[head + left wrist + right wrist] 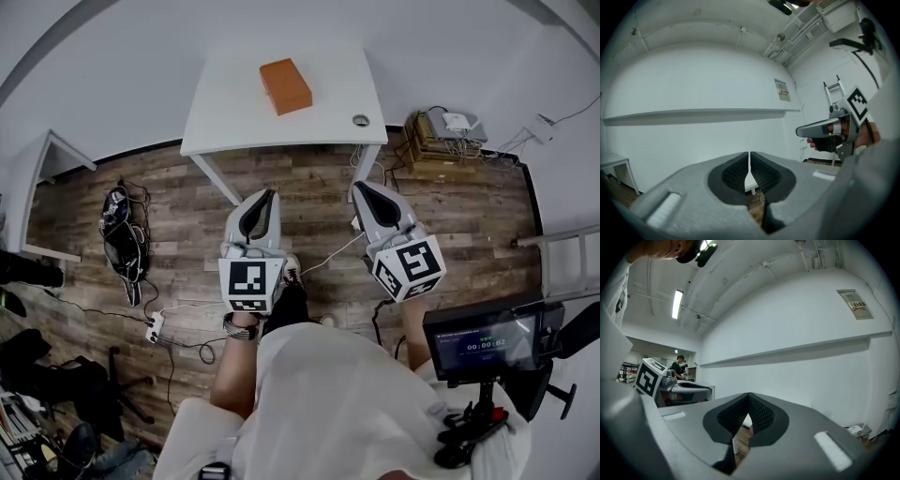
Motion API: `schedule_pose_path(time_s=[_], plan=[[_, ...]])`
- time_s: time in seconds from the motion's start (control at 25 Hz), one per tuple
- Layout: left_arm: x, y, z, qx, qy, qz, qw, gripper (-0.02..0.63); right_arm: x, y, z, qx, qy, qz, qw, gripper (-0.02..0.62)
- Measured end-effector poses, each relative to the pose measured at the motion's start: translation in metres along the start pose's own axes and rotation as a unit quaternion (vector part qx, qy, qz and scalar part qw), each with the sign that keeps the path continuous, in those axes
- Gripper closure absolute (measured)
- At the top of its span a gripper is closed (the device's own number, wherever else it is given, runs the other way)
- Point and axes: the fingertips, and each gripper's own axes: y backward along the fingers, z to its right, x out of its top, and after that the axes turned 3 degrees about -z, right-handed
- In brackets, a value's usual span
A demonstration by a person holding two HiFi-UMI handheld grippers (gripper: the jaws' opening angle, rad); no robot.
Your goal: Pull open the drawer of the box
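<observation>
Well short of the bench, both tongs shut and empty.

Small orange rectangular box (286, 85) lies toward the far middle of the white rectangular bench (225, 117), with nothing touching it (its drawer cannot be made out from above). Grey left tongs (267, 197) and grey right tongs (364, 190) hover side by side over the brown wood-plank floor (309, 187), tips pointing at the bench's near edge but apart from it. Their black ribbed pads (733, 171) meet with nothing between them; the left pair shows only a hairline slit.
</observation>
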Motion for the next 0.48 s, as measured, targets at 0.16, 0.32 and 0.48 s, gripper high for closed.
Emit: schedule_pose_path(time_s=[0.16,0.32,0.48], plan=[[-0.002,-0.031,-0.025,-0.004,0.0,-0.001,1.0,0.591,0.005,-0.035,0.014,-0.008,0.004,0.004,1.0,0.594],[0.0,-0.07,-0.055,-0.01,-0.003,0.001,0.9999,0.591,0.013,-0.079,0.031,-0.014,0.003,0.009,1.0,0.594],[0.003,-0.107,-0.081,-0.022,-0.005,0.001,0.9997,0.591,0.02,-0.123,0.044,-0.014,0.001,0.01,1.0,0.594]])
